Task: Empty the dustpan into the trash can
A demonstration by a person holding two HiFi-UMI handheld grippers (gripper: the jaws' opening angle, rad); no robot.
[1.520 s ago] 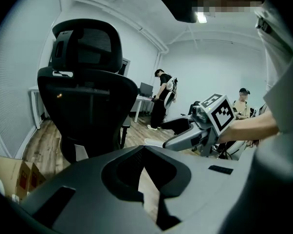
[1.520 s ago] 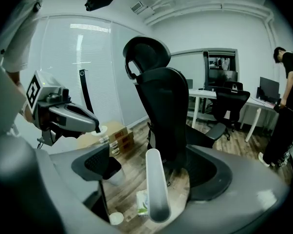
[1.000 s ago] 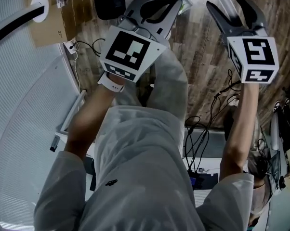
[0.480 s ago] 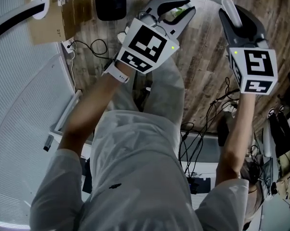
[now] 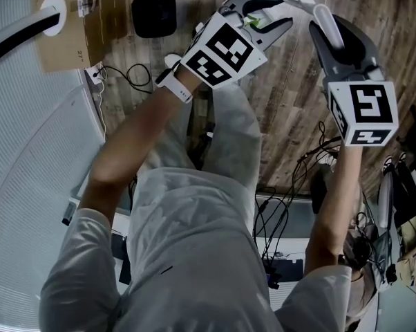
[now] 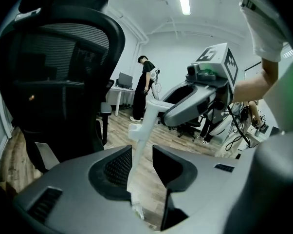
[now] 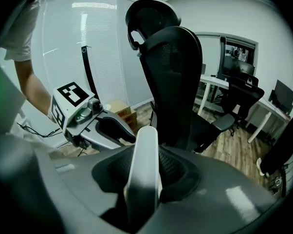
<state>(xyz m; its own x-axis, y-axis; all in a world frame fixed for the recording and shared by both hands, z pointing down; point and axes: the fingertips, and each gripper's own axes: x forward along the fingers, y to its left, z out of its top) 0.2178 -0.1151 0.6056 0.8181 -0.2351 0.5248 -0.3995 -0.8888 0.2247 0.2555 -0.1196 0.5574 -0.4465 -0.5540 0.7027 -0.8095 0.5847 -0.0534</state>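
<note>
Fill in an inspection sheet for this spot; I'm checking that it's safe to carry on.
Surface: wood-plank floor.
Job's things: white handle, held; black trash can apart from it.
Clutter: cardboard box by the can.
Grippers: left gripper jaws just opened, apart round the handle; right gripper just closed on its top.
Cables: loose cables on the floor.
Surroundings: black office chair; person standing beyond.

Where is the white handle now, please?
In the right gripper view, centre, the white handle sits between the right gripper's jaws, which have just closed on it.
</note>
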